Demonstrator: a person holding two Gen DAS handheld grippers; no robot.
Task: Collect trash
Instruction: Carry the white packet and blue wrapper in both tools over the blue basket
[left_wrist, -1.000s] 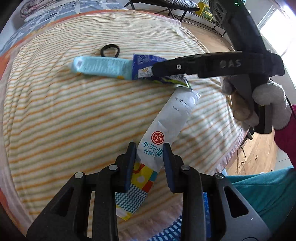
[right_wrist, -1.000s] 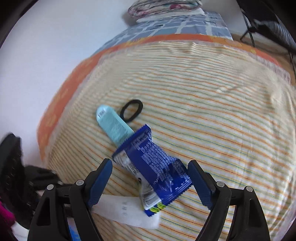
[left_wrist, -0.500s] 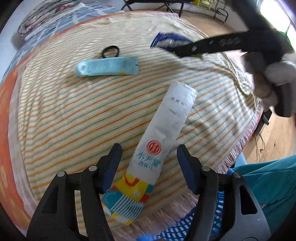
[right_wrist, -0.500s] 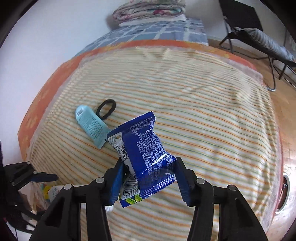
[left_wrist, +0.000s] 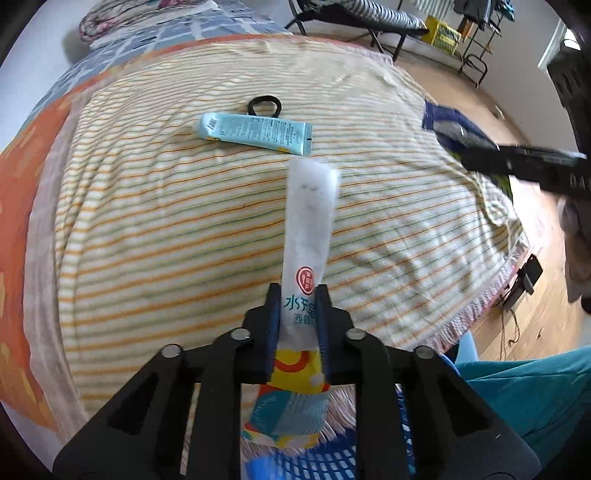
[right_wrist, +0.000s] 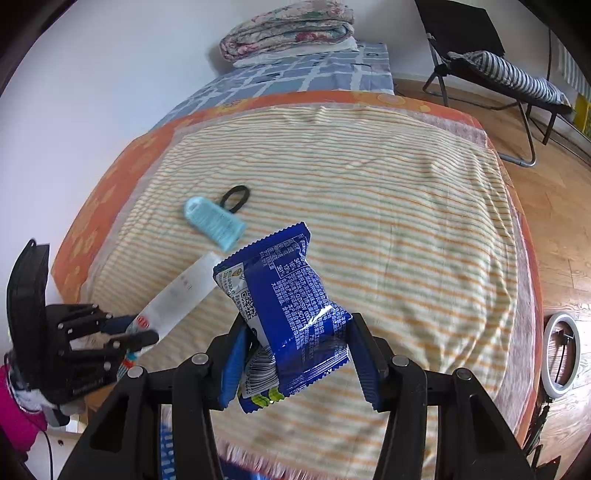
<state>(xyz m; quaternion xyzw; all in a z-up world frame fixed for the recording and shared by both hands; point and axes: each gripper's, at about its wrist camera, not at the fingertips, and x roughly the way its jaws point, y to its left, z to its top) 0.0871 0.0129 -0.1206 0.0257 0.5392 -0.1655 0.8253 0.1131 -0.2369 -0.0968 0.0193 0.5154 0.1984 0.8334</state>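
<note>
Trash is in both grippers: your left gripper (left_wrist: 297, 317) pinches the long white packet (left_wrist: 308, 229), your right gripper (right_wrist: 295, 354) squeezes the blue wrapper (right_wrist: 291, 306). Next, drop both into the blue basket (left_wrist: 332, 461) at 6 o'clock. The teal tube (left_wrist: 255, 132) waits at 12.

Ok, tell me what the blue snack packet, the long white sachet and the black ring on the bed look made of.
Blue snack packet: glossy plastic film, likely, with a bright glare streak and crimped ends.
Long white sachet: matte, thin plastic or coated paper; it stands stiffly out of the grip.
Black ring: probably an elastic hair band, dull and slightly misshapen.
</note>
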